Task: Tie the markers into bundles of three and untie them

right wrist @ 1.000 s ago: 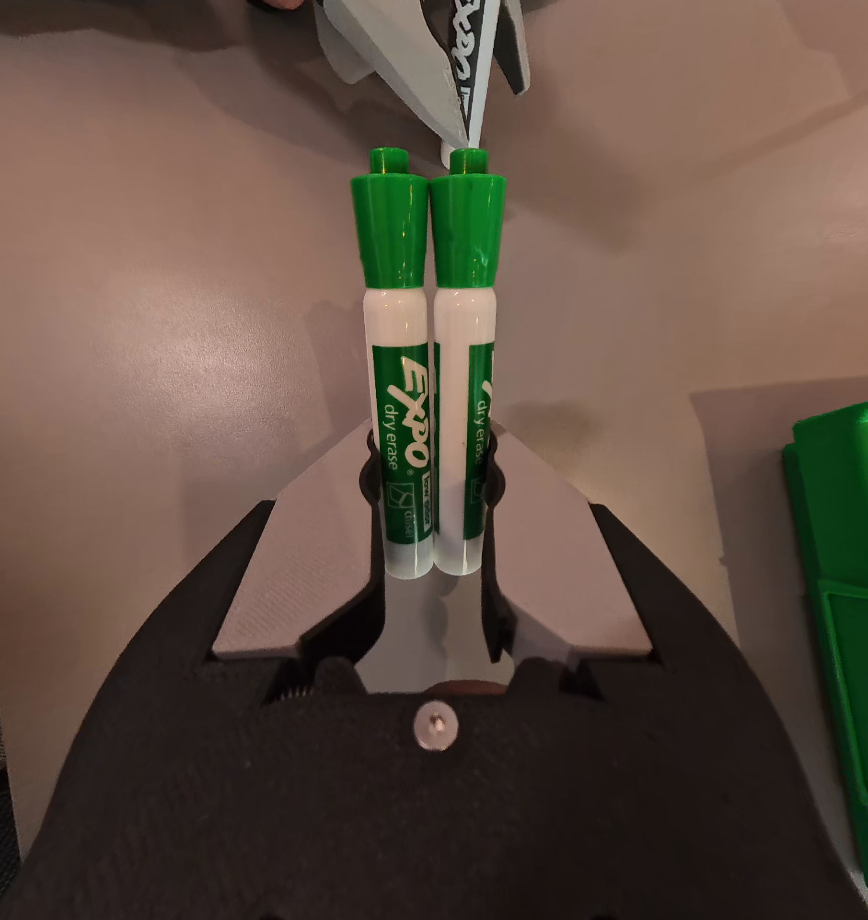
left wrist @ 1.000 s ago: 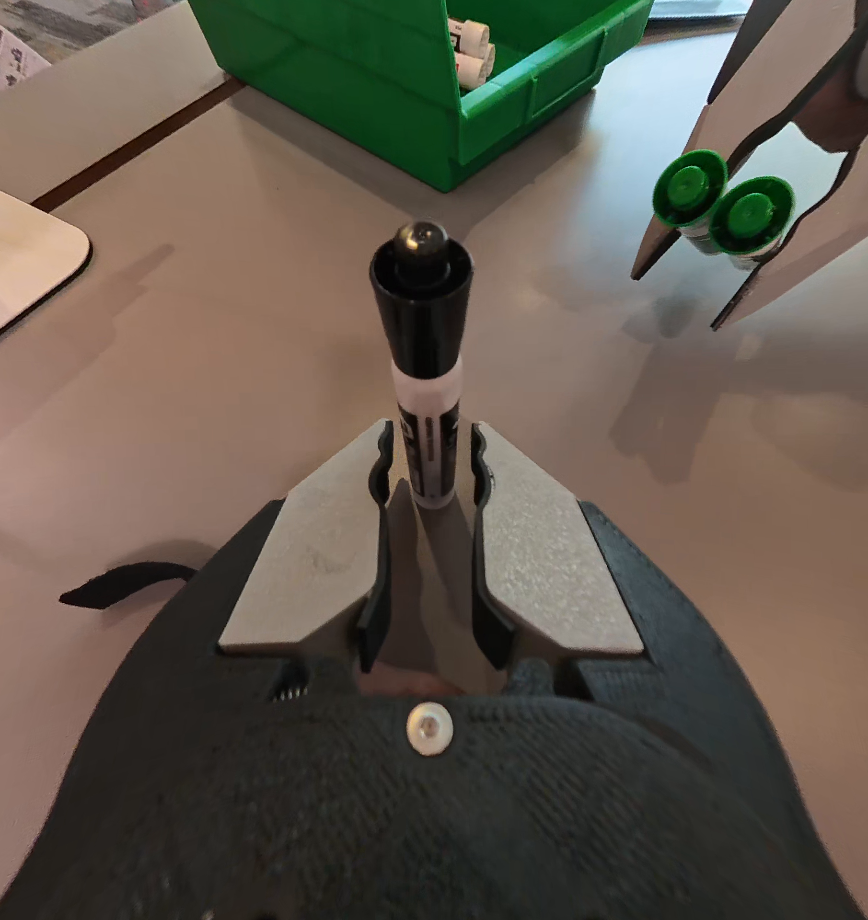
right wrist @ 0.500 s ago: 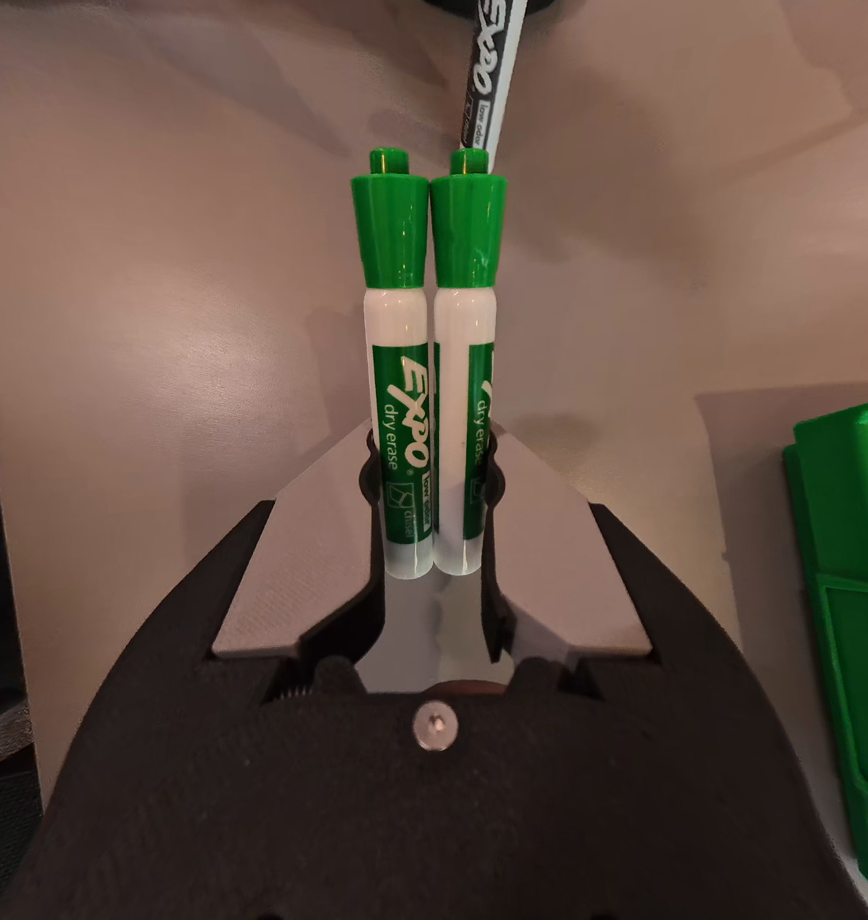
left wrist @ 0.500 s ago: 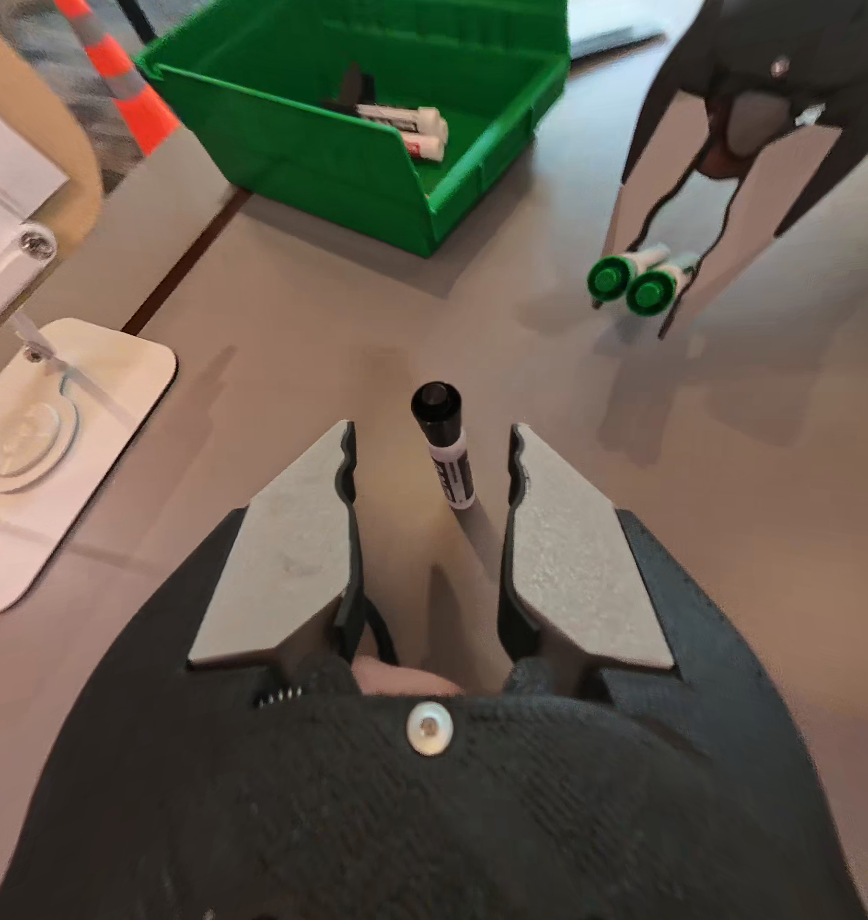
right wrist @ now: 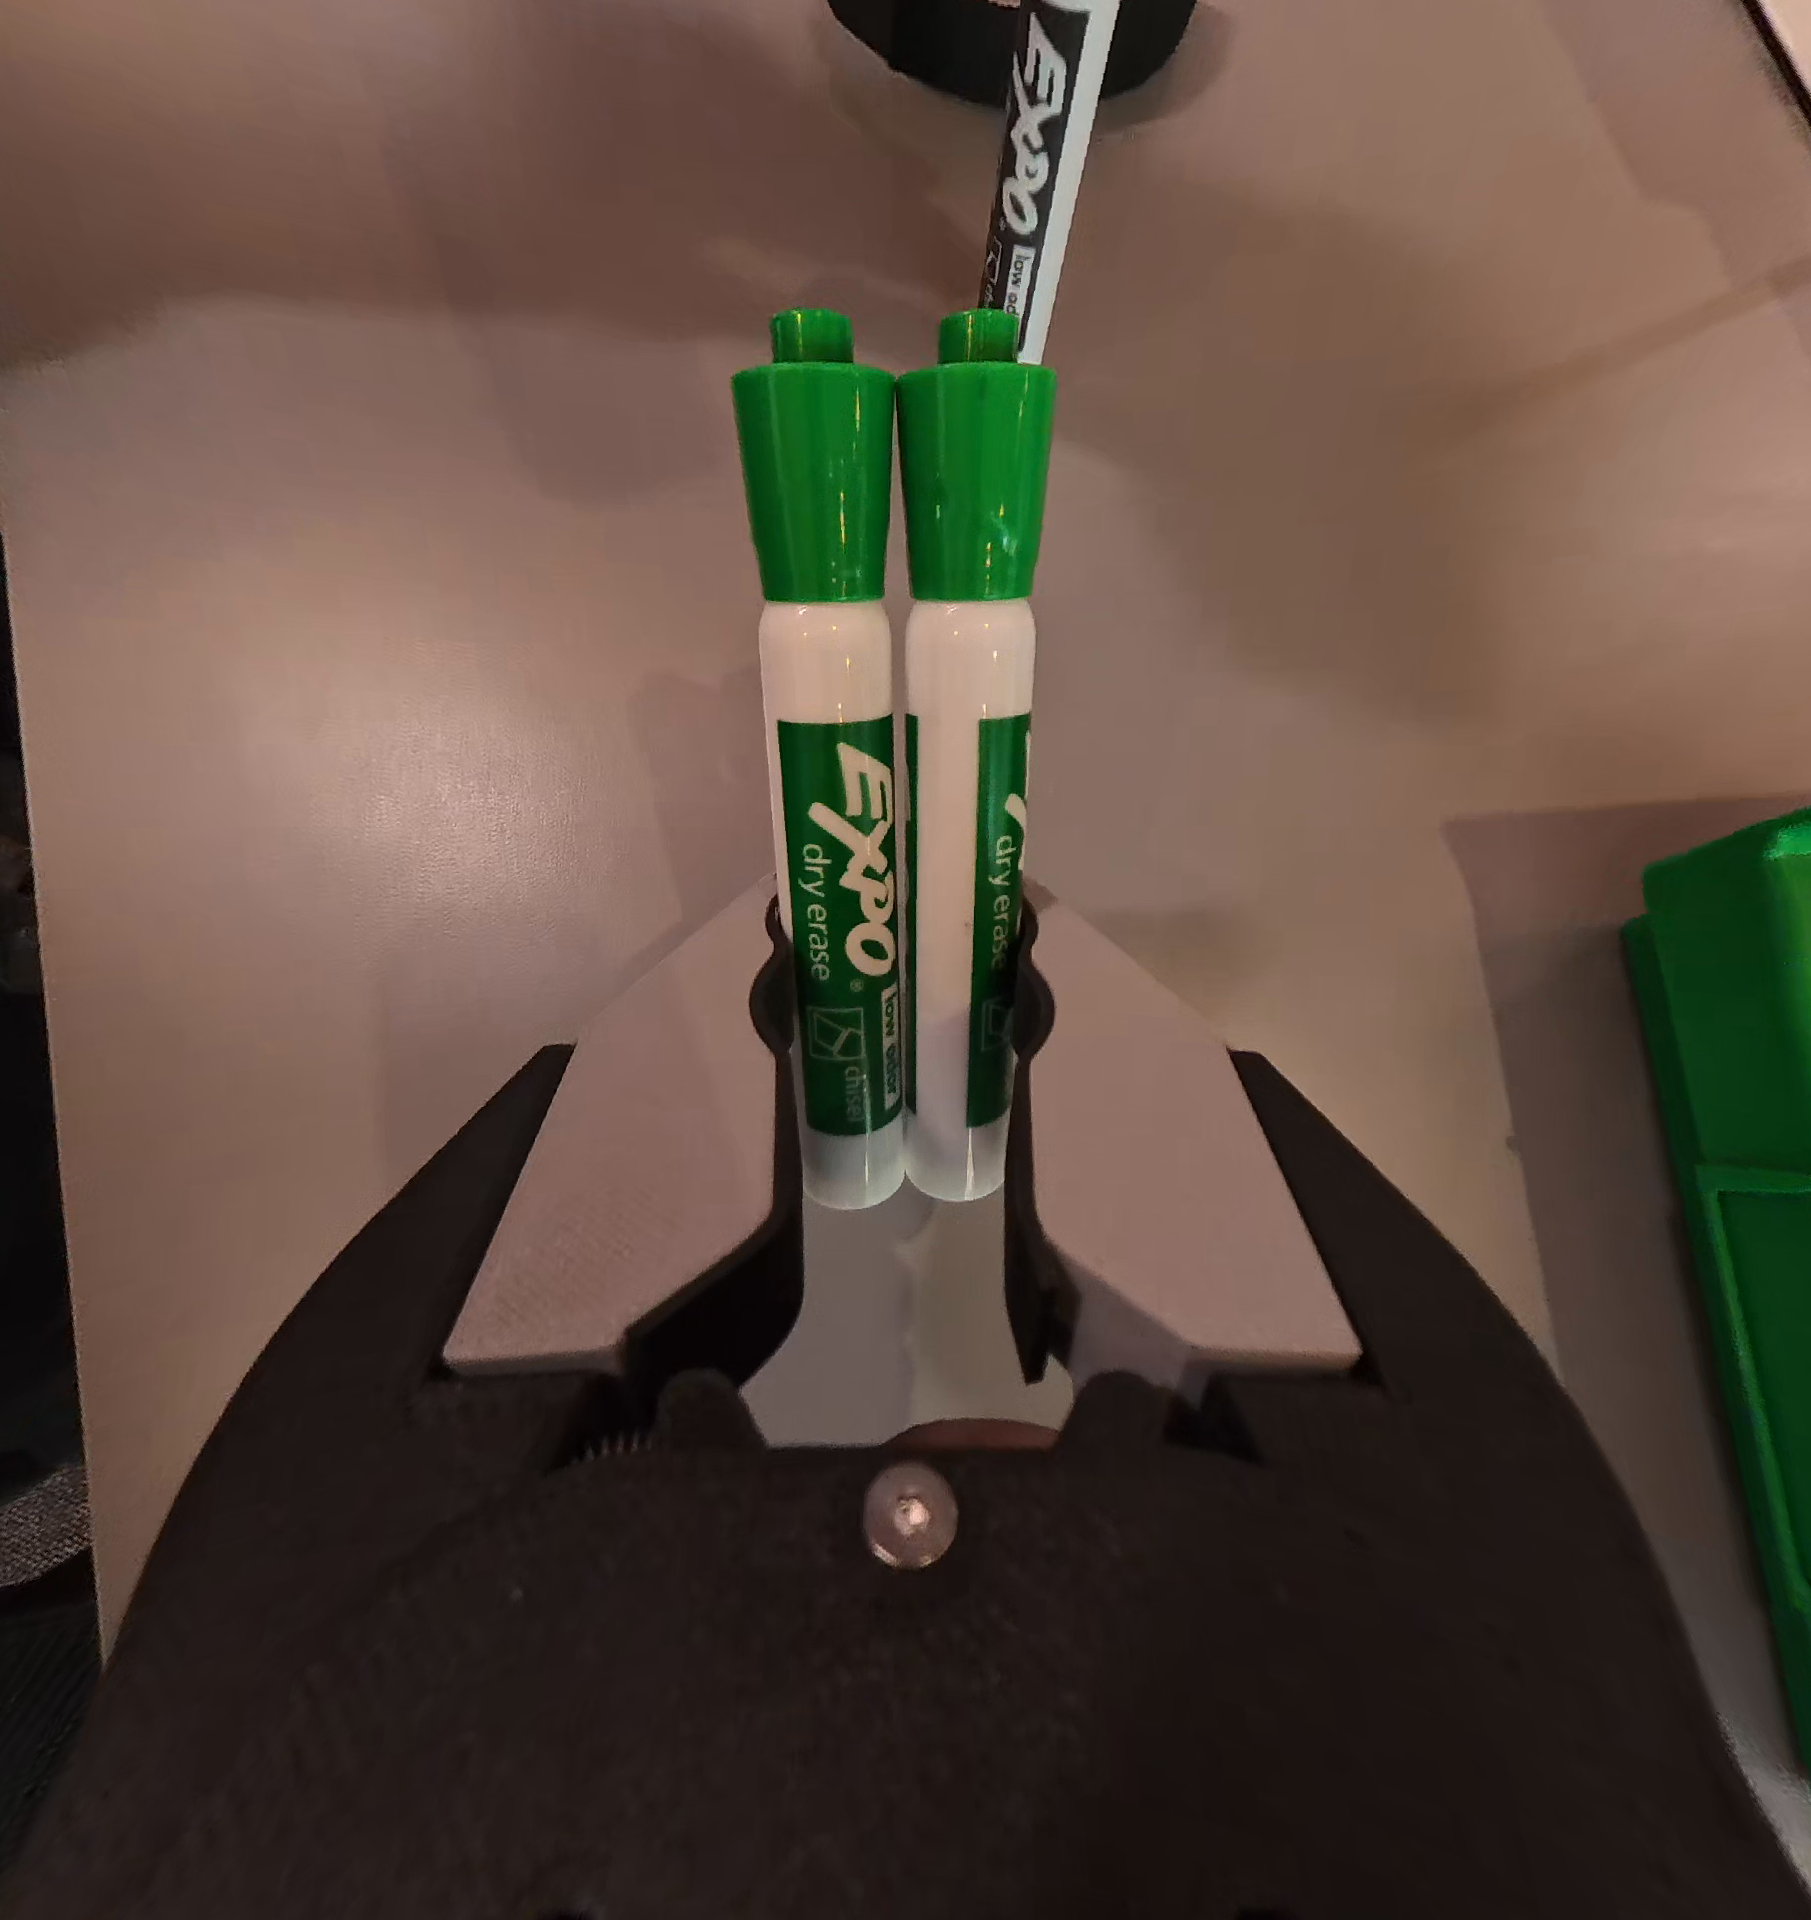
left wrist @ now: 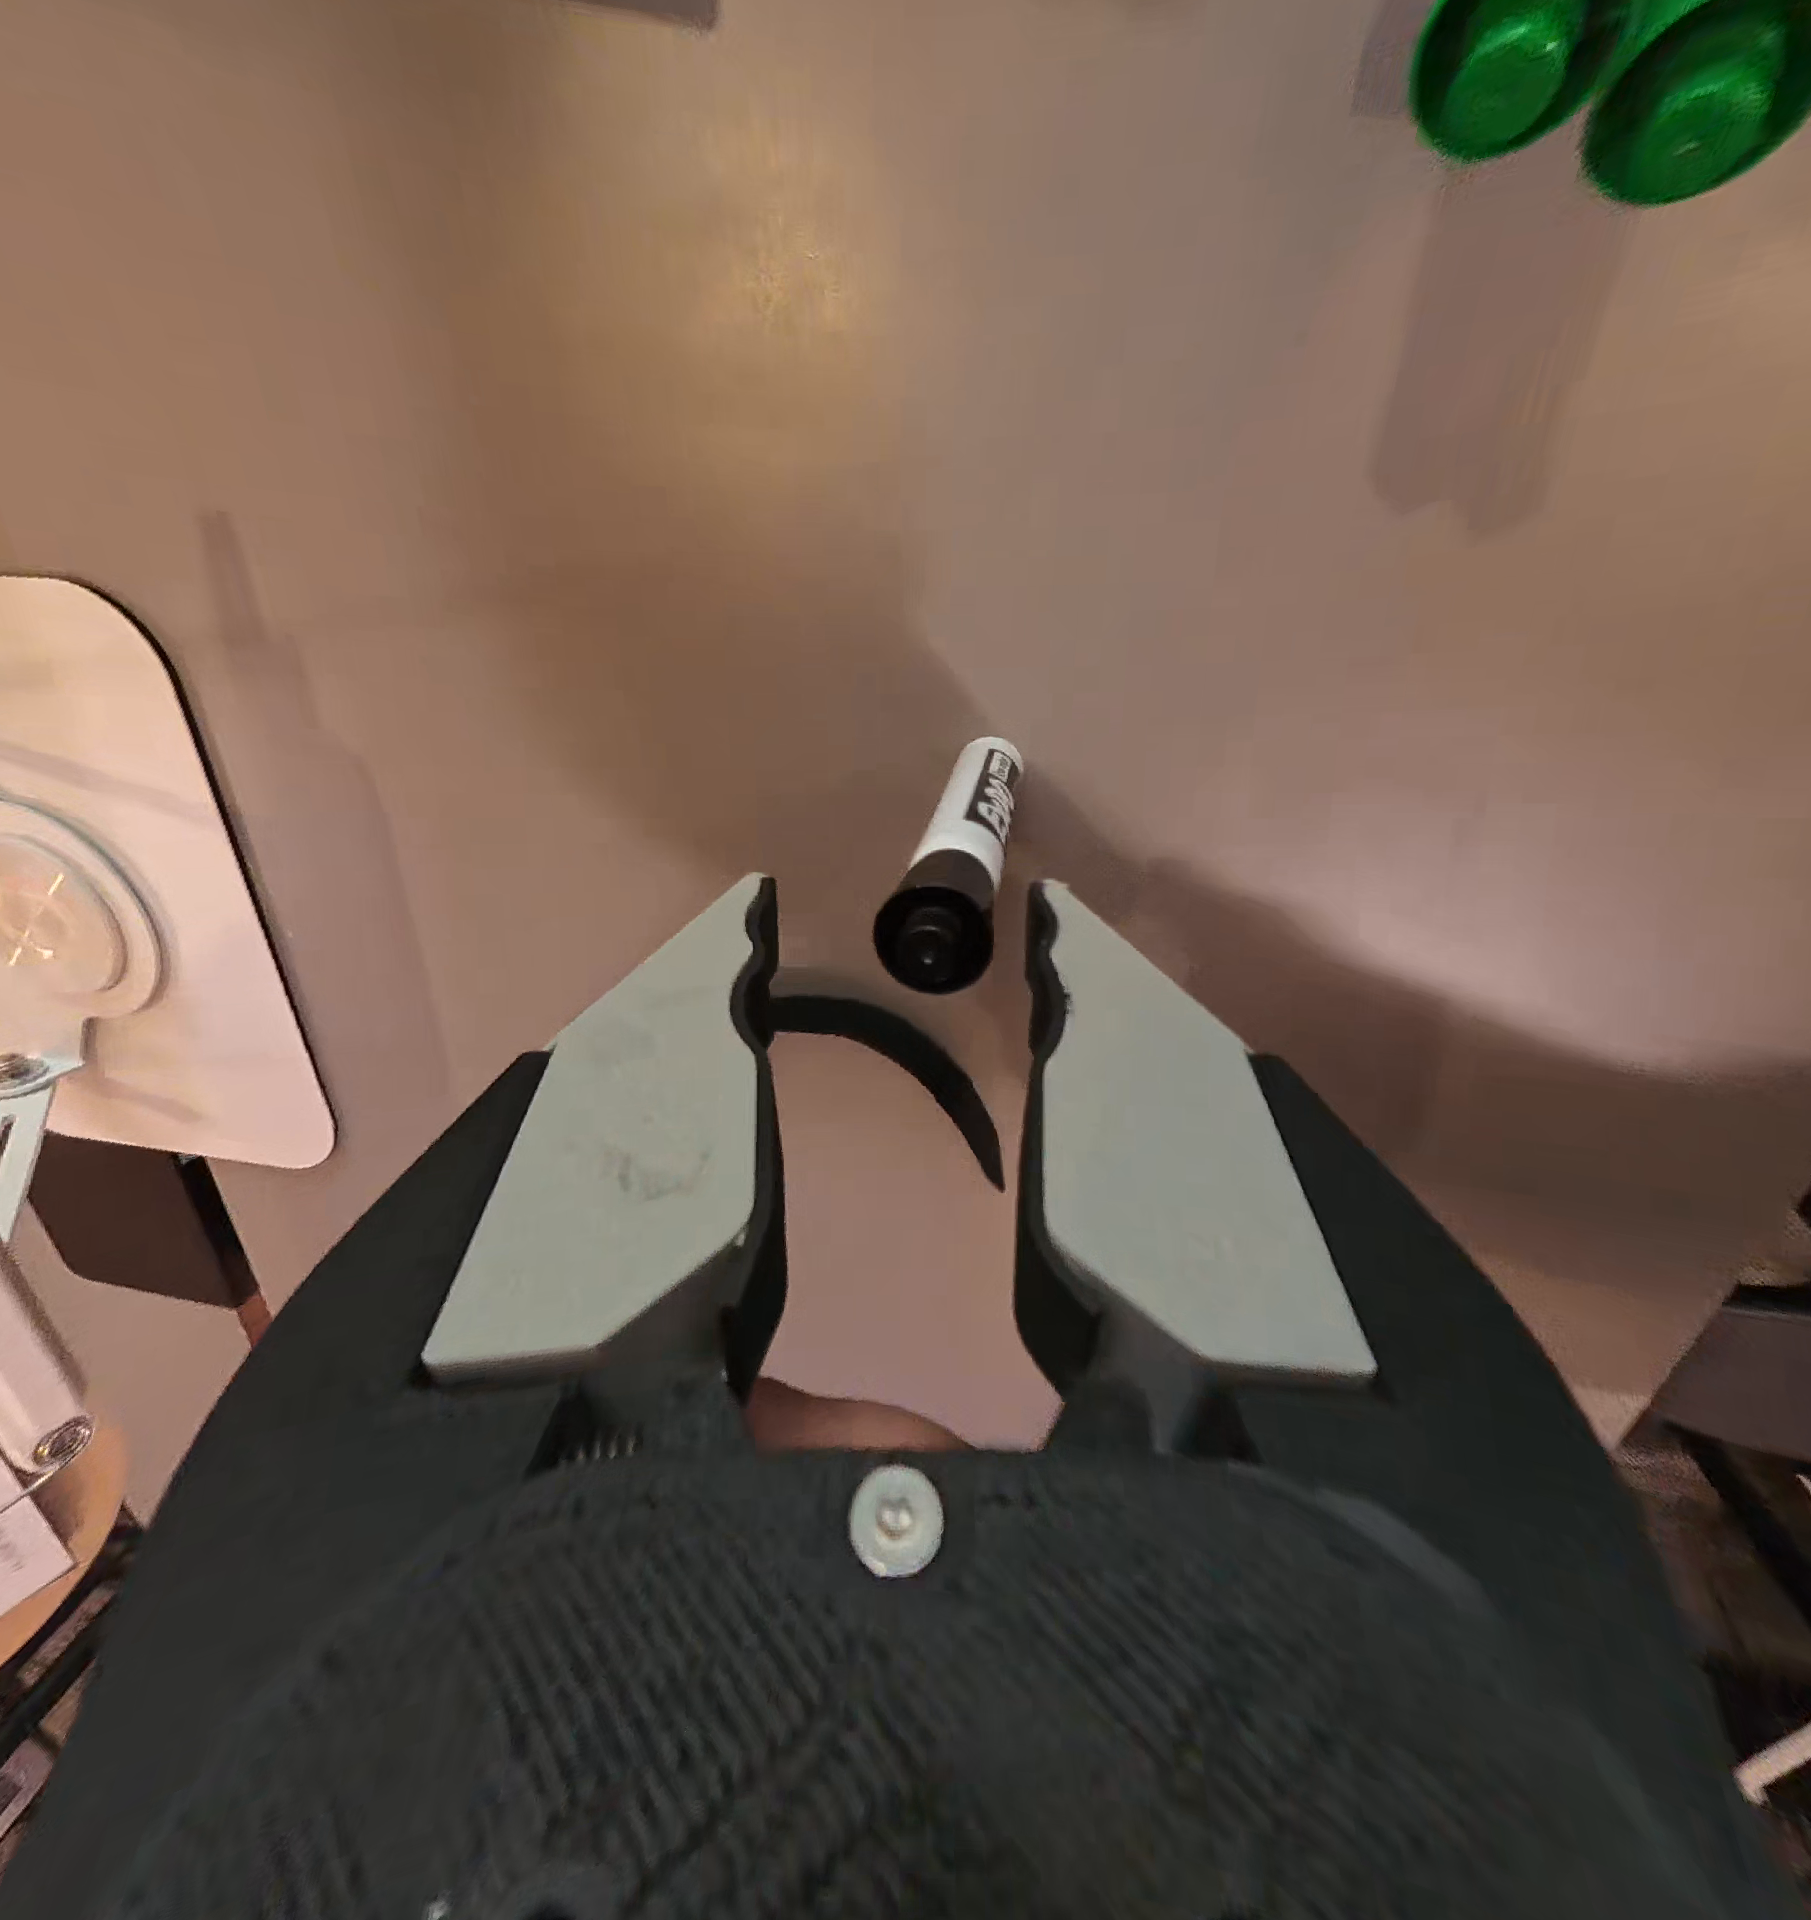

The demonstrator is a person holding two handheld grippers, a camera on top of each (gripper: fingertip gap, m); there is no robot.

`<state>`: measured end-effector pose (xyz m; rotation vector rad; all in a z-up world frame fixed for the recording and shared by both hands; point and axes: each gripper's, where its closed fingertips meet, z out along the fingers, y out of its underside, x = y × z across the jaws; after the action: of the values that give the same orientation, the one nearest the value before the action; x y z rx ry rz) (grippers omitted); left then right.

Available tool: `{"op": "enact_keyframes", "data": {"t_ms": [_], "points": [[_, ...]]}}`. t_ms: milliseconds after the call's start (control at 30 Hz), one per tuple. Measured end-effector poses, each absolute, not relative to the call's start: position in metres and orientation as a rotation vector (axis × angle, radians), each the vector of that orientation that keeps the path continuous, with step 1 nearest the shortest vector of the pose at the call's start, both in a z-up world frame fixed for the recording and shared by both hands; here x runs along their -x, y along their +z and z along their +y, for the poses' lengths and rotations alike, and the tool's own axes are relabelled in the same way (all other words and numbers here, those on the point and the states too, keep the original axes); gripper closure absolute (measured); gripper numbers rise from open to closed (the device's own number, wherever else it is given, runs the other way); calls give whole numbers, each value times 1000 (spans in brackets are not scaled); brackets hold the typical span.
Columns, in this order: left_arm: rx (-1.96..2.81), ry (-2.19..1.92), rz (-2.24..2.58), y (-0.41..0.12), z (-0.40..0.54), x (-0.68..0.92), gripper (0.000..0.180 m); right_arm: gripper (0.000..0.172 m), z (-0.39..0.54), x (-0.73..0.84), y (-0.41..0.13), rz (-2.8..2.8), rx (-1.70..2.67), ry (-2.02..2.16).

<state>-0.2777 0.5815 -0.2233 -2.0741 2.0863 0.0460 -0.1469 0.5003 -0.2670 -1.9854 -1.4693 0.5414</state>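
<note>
Below, lying on the tabletop (left wrist: 568, 416): black marker (left wrist: 958, 868), cap end toward the camera, seen between the spread fingertips of the left gripper (left wrist: 896, 940), touched by neither pad. Black strap (left wrist: 880, 1039) curled just beside the cap. Pinched side by side in the right gripper (right wrist: 906, 971): two green markers (right wrist: 828, 790), caps forward. Green bin (right wrist: 1763, 1195) at right.

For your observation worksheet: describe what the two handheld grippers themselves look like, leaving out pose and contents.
Both match. The left gripper and right gripper each have a black, ribbed-textured body with a silver screw at its centre, and two flat grey wedge-shaped fingers edged inside with wavy black pads. No cables or sleeves show.
</note>
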Motion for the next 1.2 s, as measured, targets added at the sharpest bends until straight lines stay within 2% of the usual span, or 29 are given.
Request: {"op": "enact_keyframes", "data": {"t_ms": [167,200,300,433,567,767,1033,1200], "points": [[2072,37,2094,-226,580,272,135,135,500,140,-268,-1456,1985,553],[2077,41,2101,-227,580,272,137,135,500,140,-268,-1453,1985,554],[2082,38,2123,-231,579,273,157,135,500,141,-269,-1452,1983,559],[2083,-2,2080,-229,579,270,164,135,500,143,-272,-1460,1990,559],[2050,0,2012,-225,584,279,164,135,501,145,-274,-1464,2000,552],[1937,-280,1750,-202,583,285,165,135,505,147,-278,-1472,2025,524],[1558,-899,1348,-144,543,283,165,135,511,148,-283,-1579,2108,415],[1445,-997,1292,-151,527,274,165,135,513,147,-287,-1694,2181,315]]}}
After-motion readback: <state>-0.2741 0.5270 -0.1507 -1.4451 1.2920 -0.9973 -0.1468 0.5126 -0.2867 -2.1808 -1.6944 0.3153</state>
